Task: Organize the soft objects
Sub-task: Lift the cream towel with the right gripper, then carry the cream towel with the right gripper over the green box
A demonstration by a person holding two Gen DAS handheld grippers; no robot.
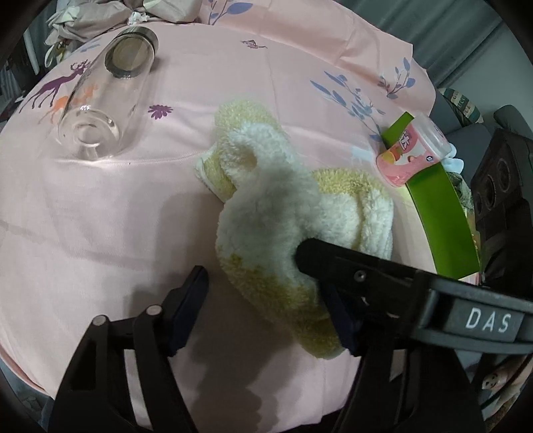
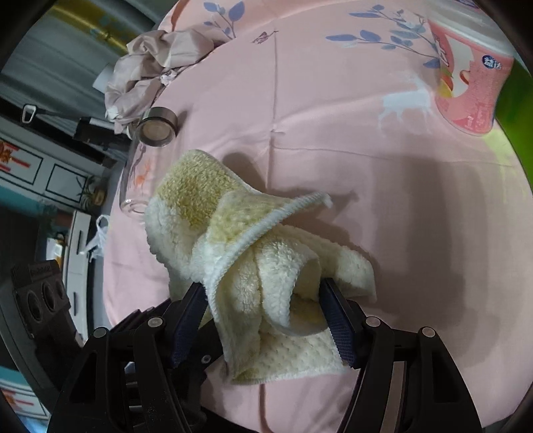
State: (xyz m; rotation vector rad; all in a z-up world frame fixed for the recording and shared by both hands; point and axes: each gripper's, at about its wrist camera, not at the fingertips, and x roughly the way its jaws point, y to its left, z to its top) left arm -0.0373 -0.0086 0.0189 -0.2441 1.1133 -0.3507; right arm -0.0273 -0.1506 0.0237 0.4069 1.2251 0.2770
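Letters "DAS" show in white on a grey strap (image 1: pixel 486 321) close to the left camera. That strap is part of the right hand-held gripper (image 2: pixel 266 309), which reaches in from the right side of the left view.

The fluffy towel (image 1: pixel 283 213) is cream and yellow. It lies bunched up on the pink cloth (image 1: pixel 100 216) that covers the worktop. In the right view, the towel sits between the two blue pads of the right hand-held gripper. The jaws stand apart and the towel folds touch both pads, but I cannot tell if they squeeze it.

The left hand-held gripper (image 1: pixel 266 306) is released. Its left pad is over bare pink cloth. Its right pad is at the yellow edge of the towel, partly hidden behind the other tool.

Farther off, on the right, a pink bottle (image 1: pixel 413 153) with a clear cap lies on its side. It leans on a green box (image 1: pixel 436 213). The bottle has a picture of fruit and some writing that is too blurred to read.

On the left, a clear glass jar (image 1: pixel 103 96) lies on its side, well apart from the towel. It has a metal ring at its mouth.

The pink cloth has purple and orange deer and blue leaves printed on it.

At the far edge lies a crumpled grey-pink cloth (image 1: pixel 93 20).
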